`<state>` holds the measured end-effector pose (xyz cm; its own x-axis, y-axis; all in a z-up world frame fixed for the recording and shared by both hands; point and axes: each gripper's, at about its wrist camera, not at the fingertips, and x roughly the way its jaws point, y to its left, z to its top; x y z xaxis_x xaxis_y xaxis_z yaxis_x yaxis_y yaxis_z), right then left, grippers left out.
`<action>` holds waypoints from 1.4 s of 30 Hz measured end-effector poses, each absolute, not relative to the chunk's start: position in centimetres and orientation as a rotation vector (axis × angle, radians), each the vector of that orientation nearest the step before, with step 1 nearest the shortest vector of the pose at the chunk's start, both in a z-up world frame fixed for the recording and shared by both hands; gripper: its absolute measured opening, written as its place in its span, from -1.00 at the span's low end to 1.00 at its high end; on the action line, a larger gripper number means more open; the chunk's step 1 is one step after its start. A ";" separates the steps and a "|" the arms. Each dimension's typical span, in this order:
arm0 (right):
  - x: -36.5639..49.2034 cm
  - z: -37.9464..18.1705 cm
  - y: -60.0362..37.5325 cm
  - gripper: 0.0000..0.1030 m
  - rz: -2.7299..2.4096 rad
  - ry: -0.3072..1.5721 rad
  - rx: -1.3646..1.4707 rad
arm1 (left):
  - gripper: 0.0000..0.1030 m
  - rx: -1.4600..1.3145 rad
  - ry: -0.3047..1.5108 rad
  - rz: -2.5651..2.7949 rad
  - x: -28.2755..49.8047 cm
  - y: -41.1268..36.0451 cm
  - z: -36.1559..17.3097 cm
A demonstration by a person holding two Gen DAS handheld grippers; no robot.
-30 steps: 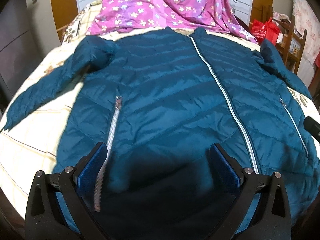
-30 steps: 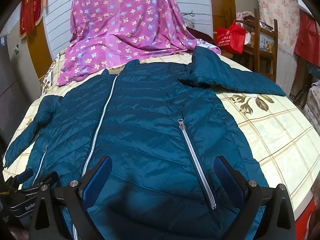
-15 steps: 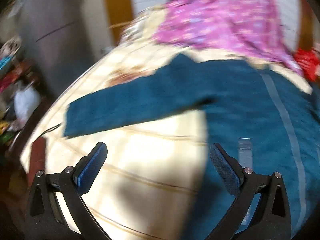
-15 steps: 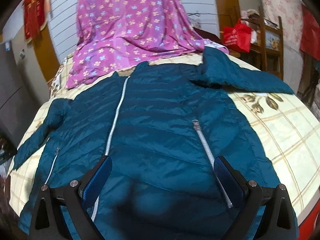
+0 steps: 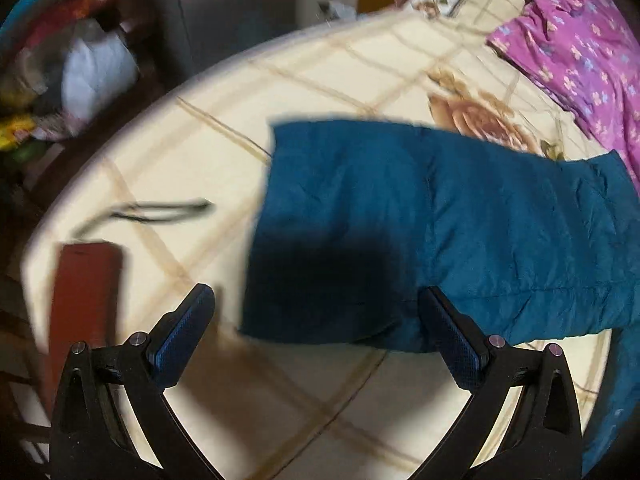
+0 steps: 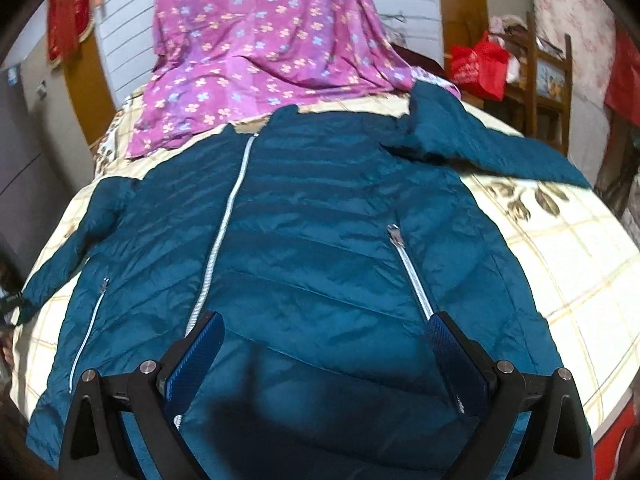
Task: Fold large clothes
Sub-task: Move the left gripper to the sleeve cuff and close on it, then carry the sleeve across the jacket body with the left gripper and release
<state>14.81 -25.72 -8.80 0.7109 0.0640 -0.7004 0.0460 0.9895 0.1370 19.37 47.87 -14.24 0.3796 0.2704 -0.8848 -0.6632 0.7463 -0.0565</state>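
Note:
A teal puffer jacket (image 6: 312,248) lies front-up on the bed, zipped with a silver centre zip (image 6: 224,232), both sleeves spread out to the sides. Its left sleeve (image 5: 420,232) fills the left wrist view, cuff end toward the left. My left gripper (image 5: 316,320) is open just above the cuff, nothing between its blue pads. My right gripper (image 6: 324,344) is open over the jacket's lower hem, between the centre zip and the right pocket zip (image 6: 412,272), holding nothing.
A purple flowered sheet (image 6: 264,52) lies beyond the collar. On the cream checked bedspread (image 5: 192,152) near the left edge are a dark red flat object (image 5: 84,288) and a black cord (image 5: 160,212). A red bag (image 6: 480,64) and wooden rack stand at the right.
My left gripper has swung left from the jacket's body out to the left sleeve's cuff. The right gripper has edged forward over the hem. Both stay open.

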 end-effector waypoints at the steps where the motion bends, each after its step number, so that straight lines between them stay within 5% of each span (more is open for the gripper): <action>1: 14.8 -8.9 -25.9 0.96 0.004 0.787 0.154 | 0.99 -0.423 0.996 0.629 19.5 47.4 -14.0; 5: 15.1 -9.2 -25.6 0.96 -0.003 0.804 0.139 | 0.91 -0.442 0.961 0.540 20.3 46.5 -13.6; 6: 15.2 -9.2 -25.6 0.96 -0.003 0.807 0.134 | 0.57 -0.457 0.940 0.507 20.4 46.2 -13.3; 7: 15.2 -9.3 -25.5 0.96 -0.002 0.809 0.126 | -0.07 -0.477 0.923 0.466 20.6 45.9 -13.0; 9: 15.3 -9.4 -25.4 0.96 -0.003 0.813 0.121 | -0.64 -0.528 0.888 0.399 20.5 45.5 -12.4; 22: 14.9 -8.9 -26.7 0.96 -0.014 0.799 0.146 | -0.69 -0.515 0.589 0.092 18.5 38.3 -3.0; 34: 13.4 -8.5 -30.3 0.96 -0.059 0.804 0.166 | -0.76 -0.514 0.531 -0.328 25.0 18.4 4.0; 42: 12.5 -8.4 -31.4 0.96 -0.057 0.809 0.133 | -0.76 -0.469 0.632 -0.514 31.5 4.2 1.5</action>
